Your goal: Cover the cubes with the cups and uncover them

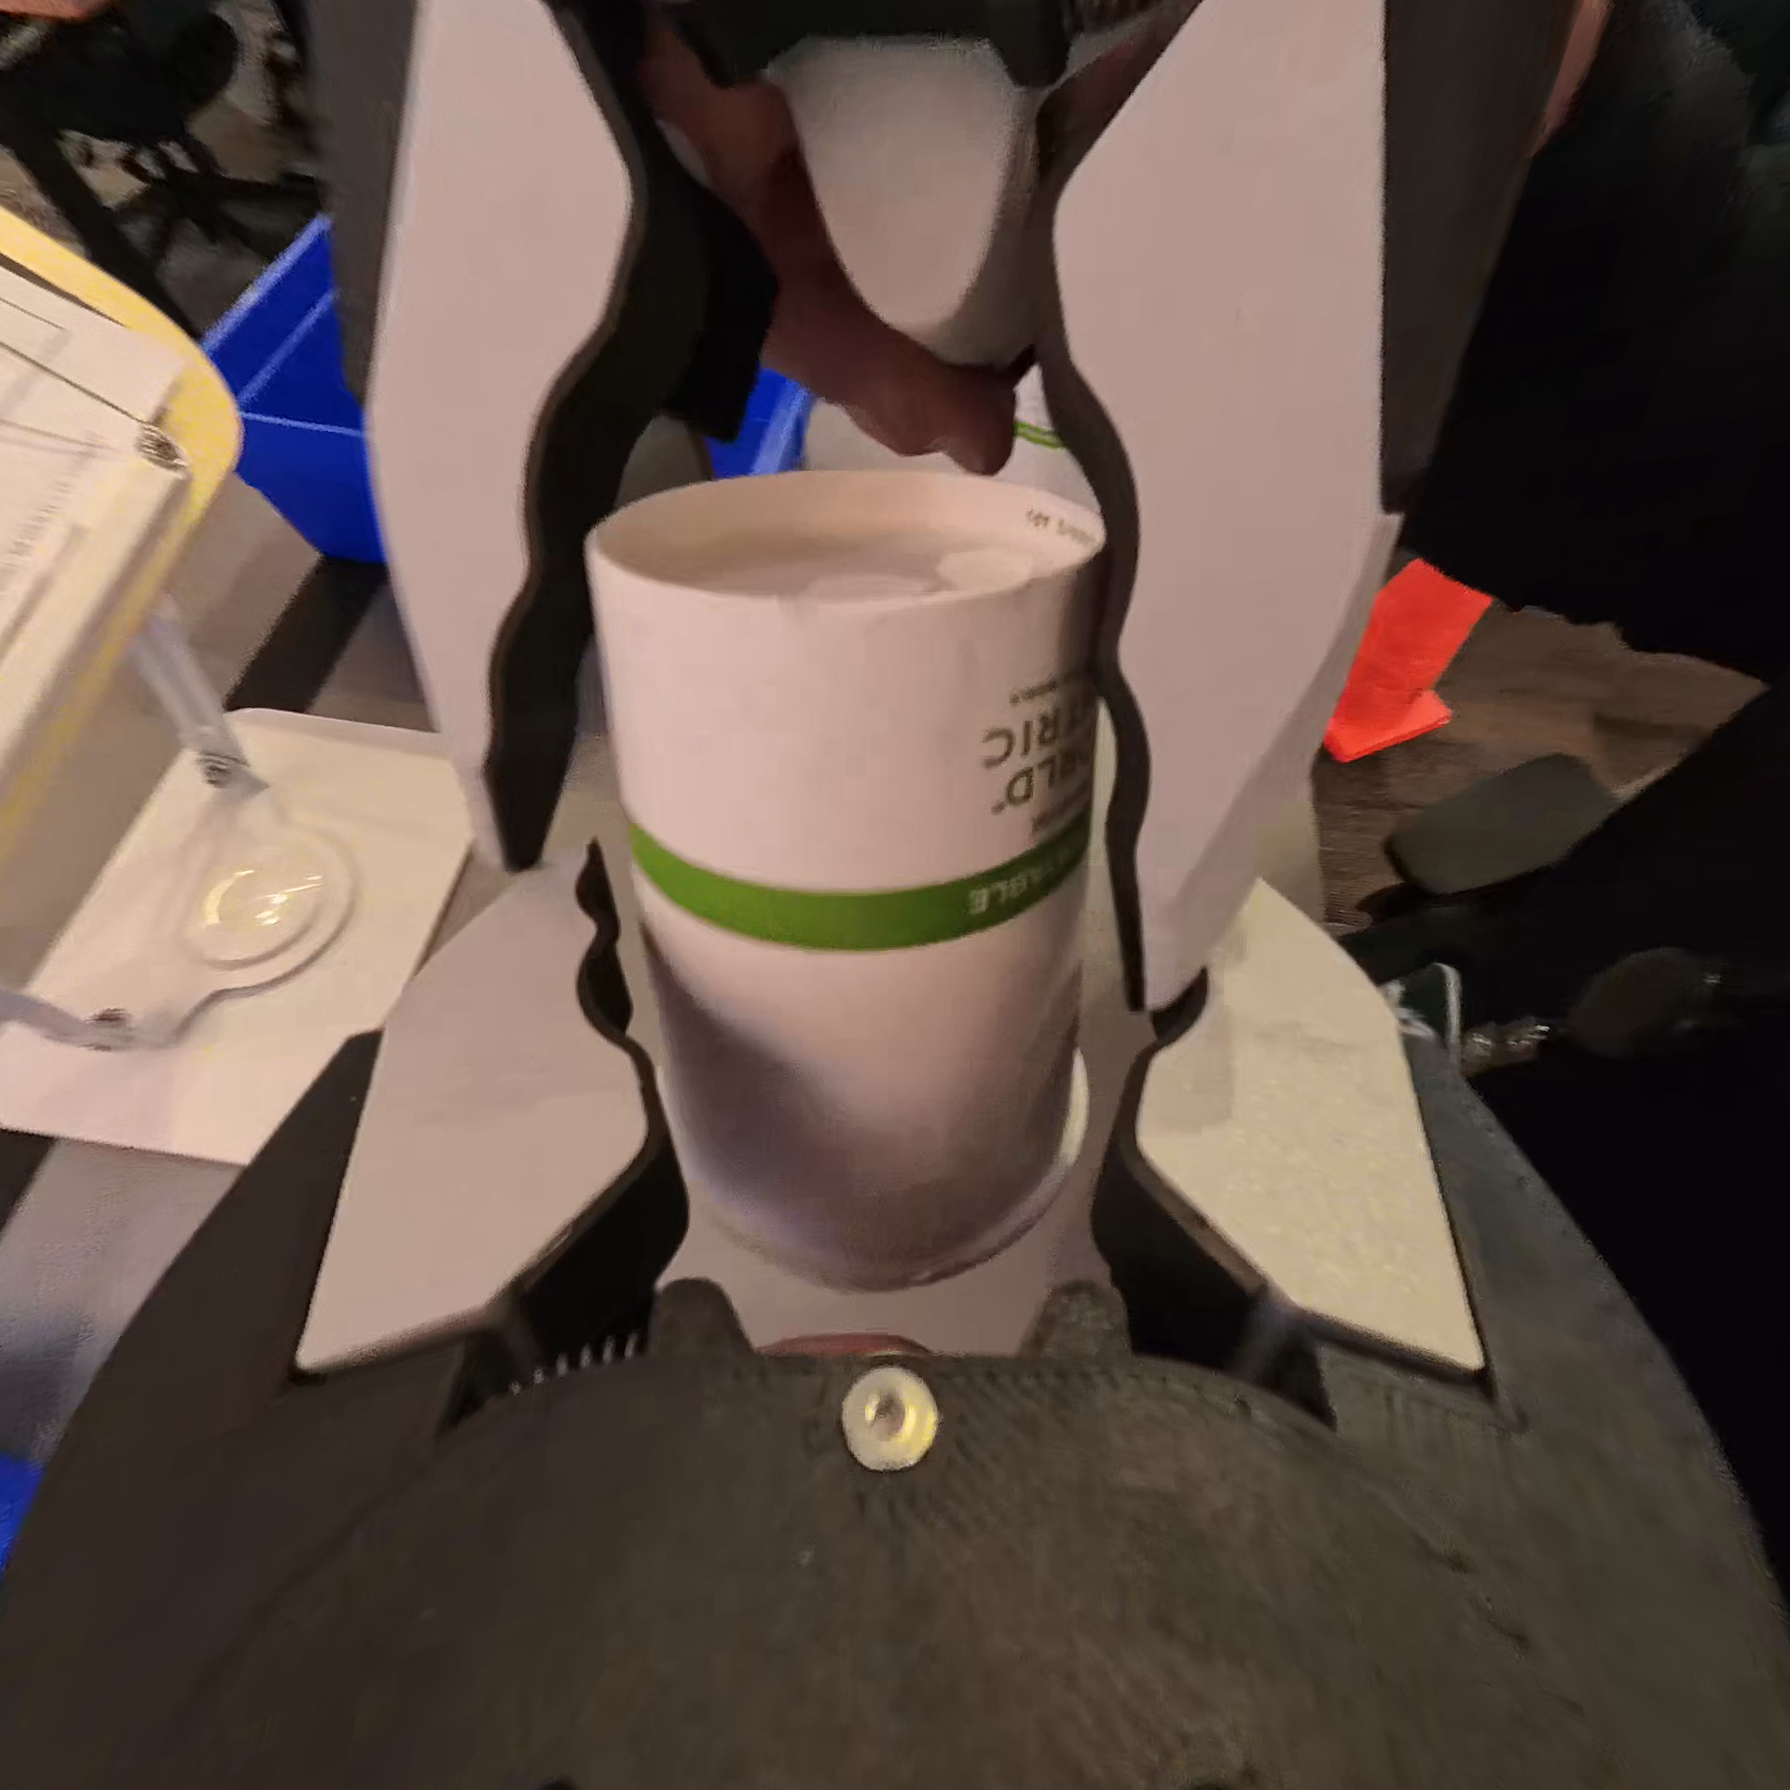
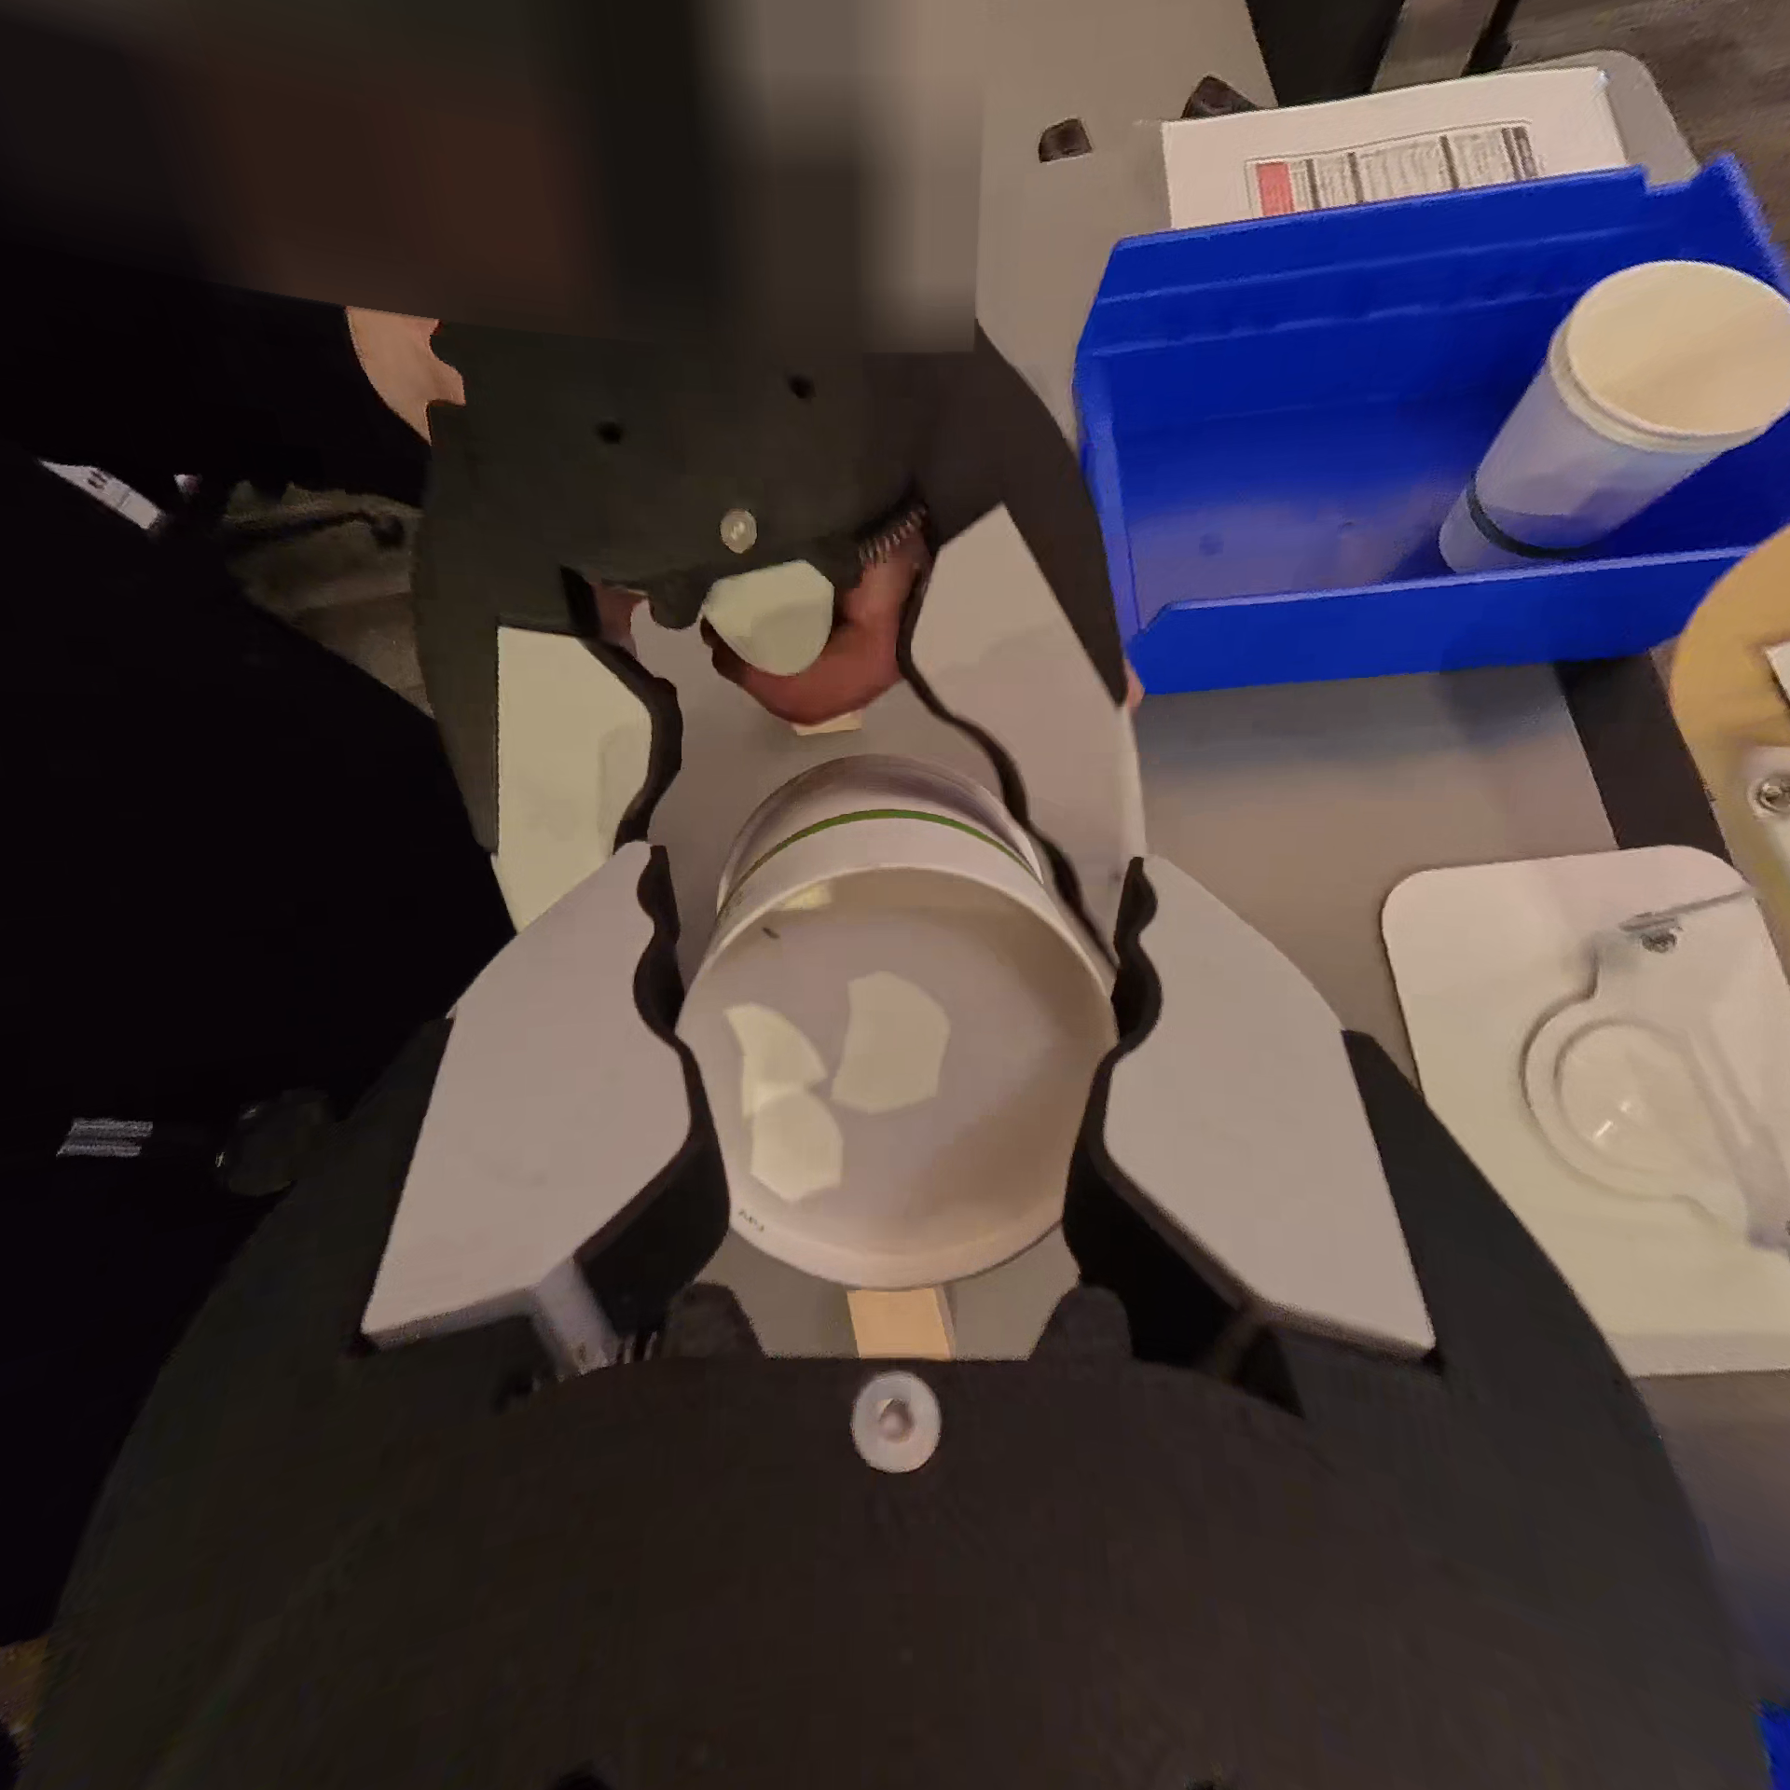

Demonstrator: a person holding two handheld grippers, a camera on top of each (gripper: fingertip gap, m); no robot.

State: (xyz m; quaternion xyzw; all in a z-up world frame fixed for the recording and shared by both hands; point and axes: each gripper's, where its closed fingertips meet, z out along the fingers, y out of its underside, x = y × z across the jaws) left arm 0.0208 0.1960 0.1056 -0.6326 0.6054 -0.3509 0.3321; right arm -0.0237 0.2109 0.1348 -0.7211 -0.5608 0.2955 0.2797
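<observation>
At centre in both views, the upturned white paper cup with a green band (image 2: 901, 1065) stands base-up between two opposed claws. My right gripper (image 2: 896, 867) pinches its base rim, both pads seemingly touching, so I can carry it squarely. My left gripper (image 1: 872, 949) flanks the cup's lower wall from 12 o'clock. I cannot tell whether it grips. One pale wooden cube (image 2: 901, 1322) shows uncovered at 6 o'clock on the grey table (image 2: 1308, 756), and a second wooden cube (image 2: 823, 725) lies at 12 o'clock. I judge the cup lifted clear, mid-transfer. At 2 o'clock, a blue plastic bin (image 2: 1356, 620) holds a spare cup (image 2: 1627, 407).
</observation>
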